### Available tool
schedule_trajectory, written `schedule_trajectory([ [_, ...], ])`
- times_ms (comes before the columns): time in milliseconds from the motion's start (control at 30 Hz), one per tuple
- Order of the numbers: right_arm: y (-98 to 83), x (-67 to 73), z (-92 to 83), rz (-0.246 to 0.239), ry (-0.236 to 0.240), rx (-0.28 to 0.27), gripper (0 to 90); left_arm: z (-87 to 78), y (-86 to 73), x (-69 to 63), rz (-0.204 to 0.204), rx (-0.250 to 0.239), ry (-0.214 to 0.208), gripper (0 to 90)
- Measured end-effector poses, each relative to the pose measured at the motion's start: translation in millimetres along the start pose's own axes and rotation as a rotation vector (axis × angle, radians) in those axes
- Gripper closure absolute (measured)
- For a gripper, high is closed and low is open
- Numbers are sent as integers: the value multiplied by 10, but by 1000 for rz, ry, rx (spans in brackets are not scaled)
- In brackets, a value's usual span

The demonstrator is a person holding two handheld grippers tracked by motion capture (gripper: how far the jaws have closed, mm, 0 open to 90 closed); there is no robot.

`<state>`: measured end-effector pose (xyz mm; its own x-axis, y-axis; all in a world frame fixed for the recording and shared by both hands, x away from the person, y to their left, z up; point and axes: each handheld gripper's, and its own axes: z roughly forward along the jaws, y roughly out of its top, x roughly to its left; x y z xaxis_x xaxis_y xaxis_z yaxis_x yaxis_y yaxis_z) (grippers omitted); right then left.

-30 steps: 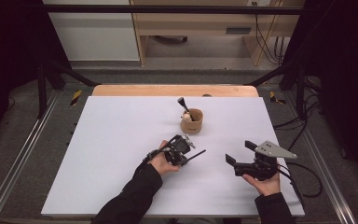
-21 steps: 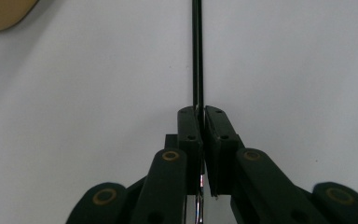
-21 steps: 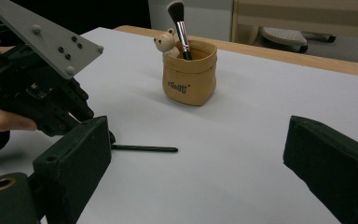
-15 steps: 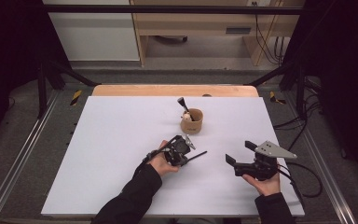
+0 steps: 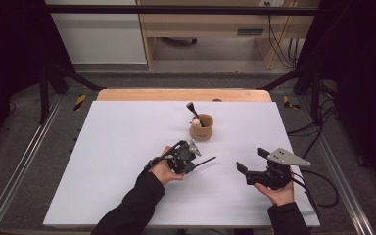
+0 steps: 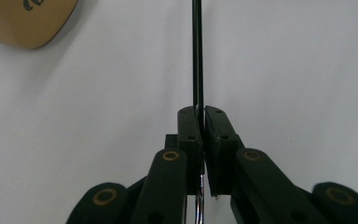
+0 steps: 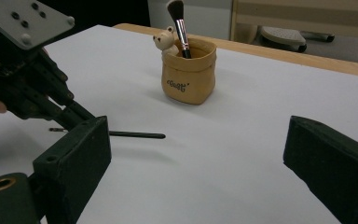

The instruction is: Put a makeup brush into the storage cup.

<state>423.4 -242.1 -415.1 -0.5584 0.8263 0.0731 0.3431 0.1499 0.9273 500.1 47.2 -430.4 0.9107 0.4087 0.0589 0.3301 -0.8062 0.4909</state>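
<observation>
My left gripper (image 5: 194, 163) lies low over the white table, shut on a thin black stick (image 5: 206, 160) that points away to the right. In the left gripper view the pads (image 6: 190, 126) clamp the stick (image 6: 197, 56), which runs straight up the picture. A tan fabric cup (image 5: 201, 128) stands behind it, holding a black make-up brush (image 5: 192, 108) and a small bear figure (image 7: 164, 39). My right gripper (image 5: 252, 160) rests open to the right with nothing between its fingers; its view shows the cup (image 7: 189, 74), the stick (image 7: 135, 135) and the left gripper (image 7: 32, 88).
The white table top (image 5: 117, 147) has a wooden strip (image 5: 183, 94) along its far edge. Metal rails run down both sides, and cables (image 5: 318, 176) trail off to the right of my right hand. A wooden shelf unit stands behind the table.
</observation>
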Motion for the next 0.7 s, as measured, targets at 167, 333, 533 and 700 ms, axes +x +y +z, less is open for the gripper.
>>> schedule_trajectory([
  [167,4,17,14,-18,-6,6,79,-103,-31,-18,5,-27,-14,856],
  [333,2,35,35,-25,-3,16,78,-193,-69,-33,14,-41,-13,857],
  [533,9,47,42,-33,1,21,79,-297,-115,-50,21,-58,-17,856],
  [700,33,94,66,-58,3,28,79,-373,-144,-71,24,-76,-21,856],
])
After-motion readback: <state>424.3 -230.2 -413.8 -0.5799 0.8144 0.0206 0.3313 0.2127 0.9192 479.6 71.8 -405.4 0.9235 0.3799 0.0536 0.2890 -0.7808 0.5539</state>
